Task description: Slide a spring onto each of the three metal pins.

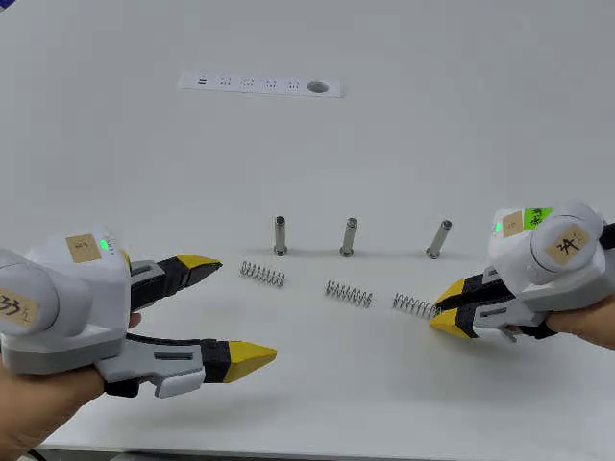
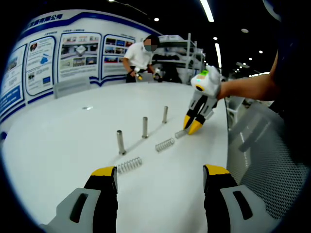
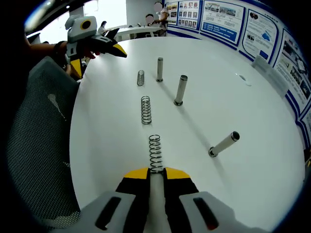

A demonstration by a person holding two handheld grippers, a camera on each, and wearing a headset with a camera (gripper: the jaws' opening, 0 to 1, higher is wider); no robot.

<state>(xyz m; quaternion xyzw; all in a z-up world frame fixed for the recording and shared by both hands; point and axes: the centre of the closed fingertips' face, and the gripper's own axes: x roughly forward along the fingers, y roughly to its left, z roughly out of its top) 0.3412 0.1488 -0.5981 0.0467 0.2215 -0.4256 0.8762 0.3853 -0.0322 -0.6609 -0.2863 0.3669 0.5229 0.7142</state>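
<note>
Right gripper (image 3: 155, 172) jaws pinch the near end of a spring (image 3: 155, 150), its axis pointing straight ahead. Nearest pin (image 3: 222, 144) stands beside it. Left gripper (image 2: 159, 175) jaws are spread.

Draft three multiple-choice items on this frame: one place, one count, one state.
1. The three coiled steel springs lie: A on pins; B flat on the white table; C in a pile.
2. Upright silver metal pins: A two; B three; C four.
3. The left tool is: A open; B shut on a spring; C shut on a pin.
B, springs lie beside bare pins; B, three stand in a row; A, yellow tips wide apart, nothing between.
</note>
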